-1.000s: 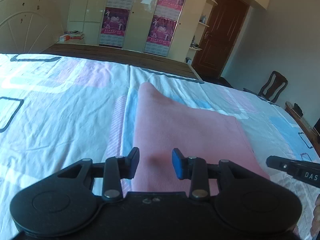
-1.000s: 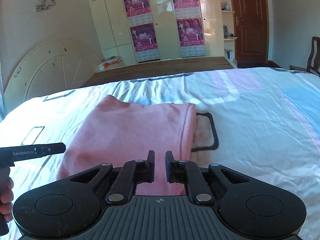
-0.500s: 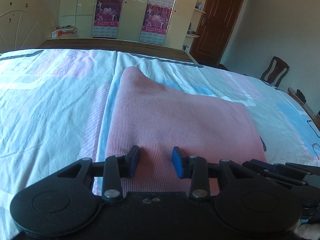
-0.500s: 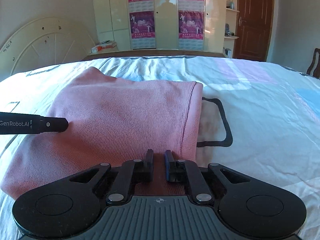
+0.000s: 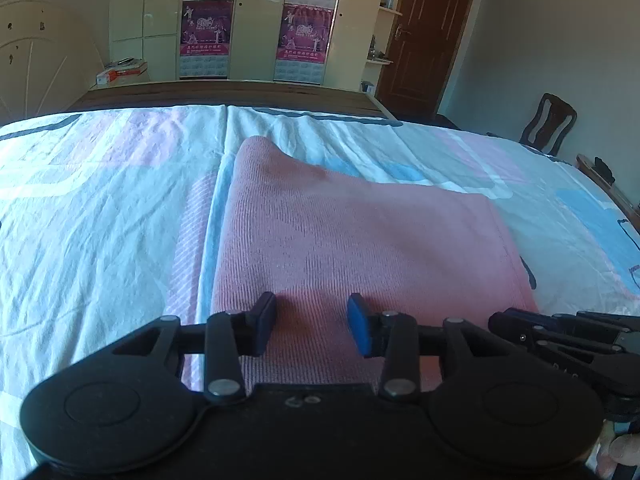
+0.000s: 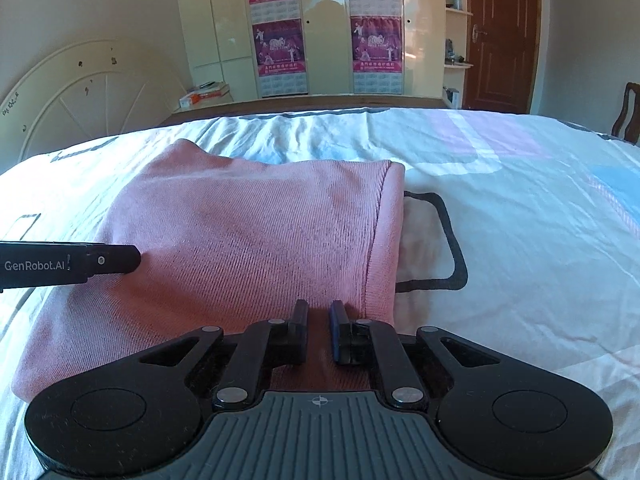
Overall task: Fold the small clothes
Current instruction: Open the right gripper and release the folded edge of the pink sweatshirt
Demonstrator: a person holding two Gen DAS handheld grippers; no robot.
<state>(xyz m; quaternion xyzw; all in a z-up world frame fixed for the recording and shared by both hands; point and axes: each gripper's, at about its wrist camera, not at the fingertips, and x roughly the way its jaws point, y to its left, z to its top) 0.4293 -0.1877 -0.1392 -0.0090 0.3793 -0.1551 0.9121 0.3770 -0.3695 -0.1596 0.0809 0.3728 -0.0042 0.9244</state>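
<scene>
A pink knitted garment [image 5: 352, 240] lies folded flat on the bed sheet [image 5: 100, 220]; it also shows in the right wrist view [image 6: 240, 232]. My left gripper [image 5: 312, 322] is open, its fingers over the garment's near edge, left part. My right gripper [image 6: 319, 328] has its jaws nearly together, with a narrow gap, over the near edge close to the garment's right hem; I cannot tell if cloth is pinched. The right gripper shows at the lower right of the left wrist view [image 5: 560, 336], and a left finger [image 6: 80, 266] reaches in from the left of the right wrist view.
The bed has a white sheet with pink, blue and black-outlined patches [image 6: 436, 240]. A white headboard [image 6: 80, 100] is at far left. Wardrobes with posters [image 6: 320, 28], a brown door [image 6: 500, 36] and a chair [image 5: 550, 124] stand beyond the bed.
Both grippers have come down and forward to the garment's near edge. The left stayed open; the right kept its narrow gap. The garment has not moved.
</scene>
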